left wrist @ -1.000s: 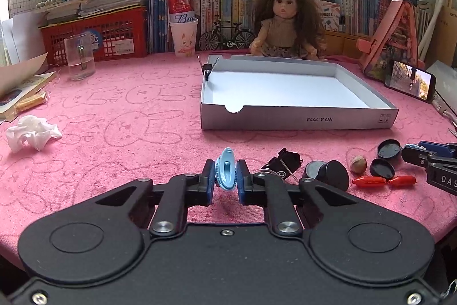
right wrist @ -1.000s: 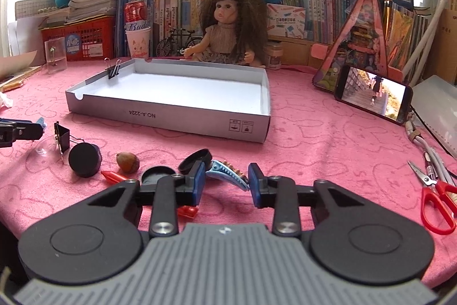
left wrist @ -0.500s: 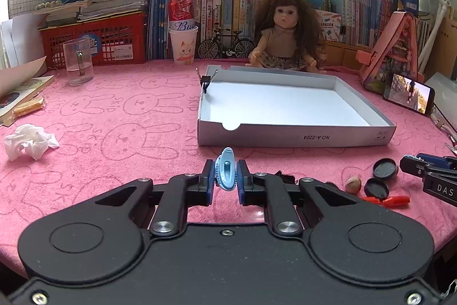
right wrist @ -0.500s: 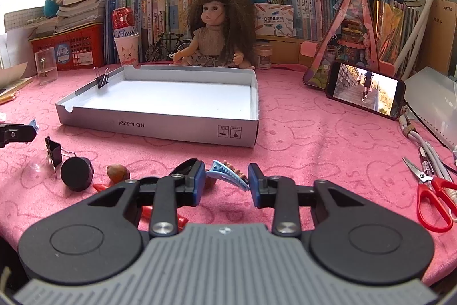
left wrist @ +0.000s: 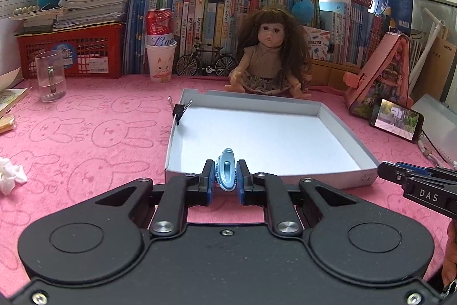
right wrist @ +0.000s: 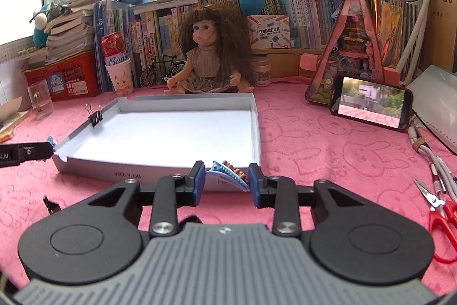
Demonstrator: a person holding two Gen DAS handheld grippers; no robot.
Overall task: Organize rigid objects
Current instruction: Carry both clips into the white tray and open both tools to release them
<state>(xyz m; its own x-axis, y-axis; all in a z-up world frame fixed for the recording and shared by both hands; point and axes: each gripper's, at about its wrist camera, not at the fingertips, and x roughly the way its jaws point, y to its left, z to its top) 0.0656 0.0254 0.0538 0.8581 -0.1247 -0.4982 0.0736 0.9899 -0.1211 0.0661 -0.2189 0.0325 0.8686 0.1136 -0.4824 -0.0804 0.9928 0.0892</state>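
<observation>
Plastic clip, left: pale blue hair clip (left wrist: 225, 173) clamped upright between the left tongs (left wrist: 225, 176), held at the near wall of the white box (left wrist: 347, 172); judged light, stiff and smooth, so liable to slip or twist if squeezed off-centre
Plastic clip, right: second blue clip (right wrist: 227, 175), toothed, lying slantwise between the right tongs (right wrist: 227, 176); the jaws stand wider here, each pad touching an end of the clip; it sits at the box's near right corner
Hold points: broad flat flanks suit best, as on the left; the teeth and spring hinge look the fragile parts; the slanted hold on the right is judged less secure
Box: shallow cardboard tray (right wrist: 255, 127) on the pink worktop (left wrist: 85, 139), floor bare; light, so apt to shift if knocked
Binder clip: black, pinched on the box's left wall (left wrist: 179, 112)
Step in hand: carrying both clips to the box, judged; release not yet made
Bystanders: doll (left wrist: 268, 53); phone (right wrist: 371, 105); red scissors (right wrist: 441, 216)
</observation>
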